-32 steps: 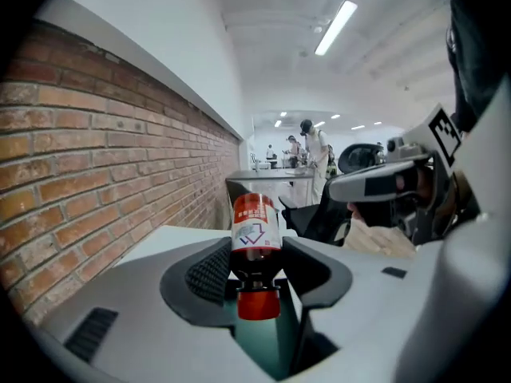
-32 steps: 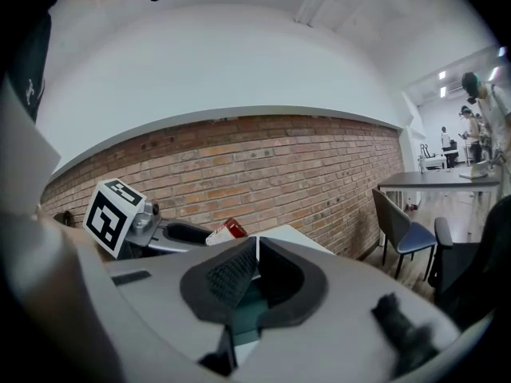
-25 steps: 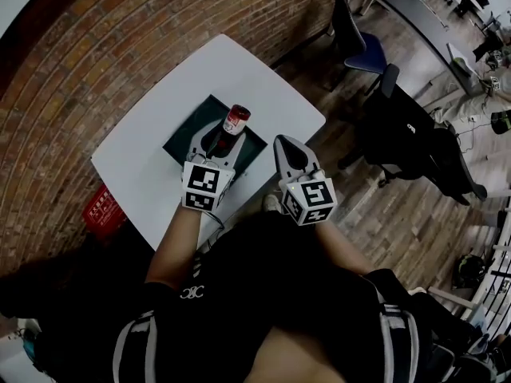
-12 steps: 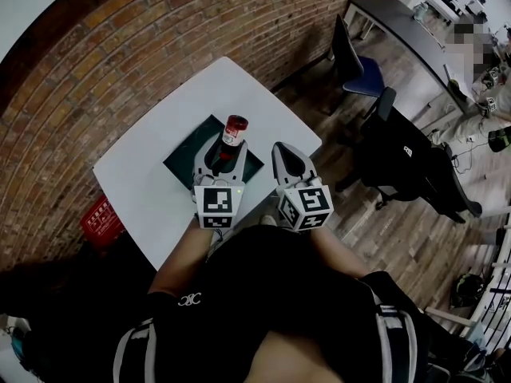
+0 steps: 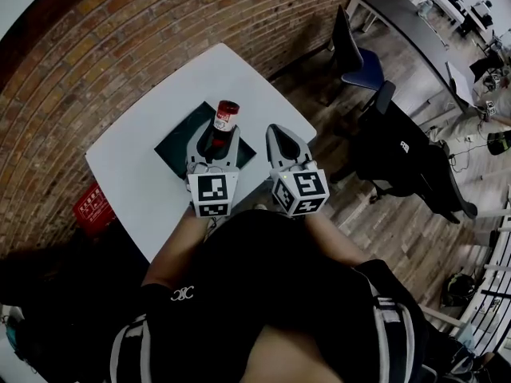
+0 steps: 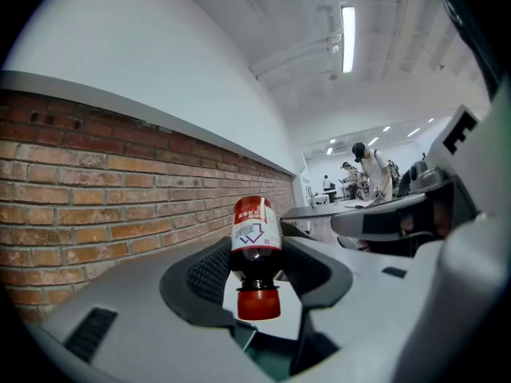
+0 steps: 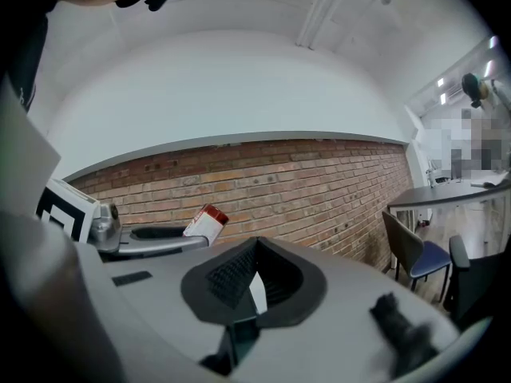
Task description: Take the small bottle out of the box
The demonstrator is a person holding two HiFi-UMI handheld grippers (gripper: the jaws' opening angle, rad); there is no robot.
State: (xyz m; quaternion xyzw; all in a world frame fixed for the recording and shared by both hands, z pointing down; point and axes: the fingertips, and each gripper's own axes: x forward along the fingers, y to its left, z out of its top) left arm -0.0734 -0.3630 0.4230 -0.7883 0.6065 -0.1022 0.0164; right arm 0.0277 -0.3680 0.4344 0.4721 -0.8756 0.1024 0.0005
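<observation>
A small dark bottle [image 5: 221, 126] with a red cap and a white and red label hangs over the dark green box [image 5: 177, 139] on the white table [image 5: 136, 174]. My left gripper [image 5: 217, 140] is shut on its dark body. In the left gripper view the bottle [image 6: 255, 231] sits between the black pads, its cap pointing back at the camera. My right gripper [image 5: 279, 138] is just right of the left one, shut, with nothing in it. In the right gripper view its pads [image 7: 235, 276] nearly meet, and the bottle [image 7: 205, 222] shows at the left.
A brick wall [image 5: 120, 46] runs behind the table. On the floor to the left stands a red crate [image 5: 92, 207]. A blue chair [image 5: 359, 54] and a black chair [image 5: 403, 146] stand to the right on the wooden floor. People stand far off in the left gripper view.
My left gripper has turned from slanted to straight and drawn closer to the right gripper, with the bottle still in it. The right gripper has barely moved.
</observation>
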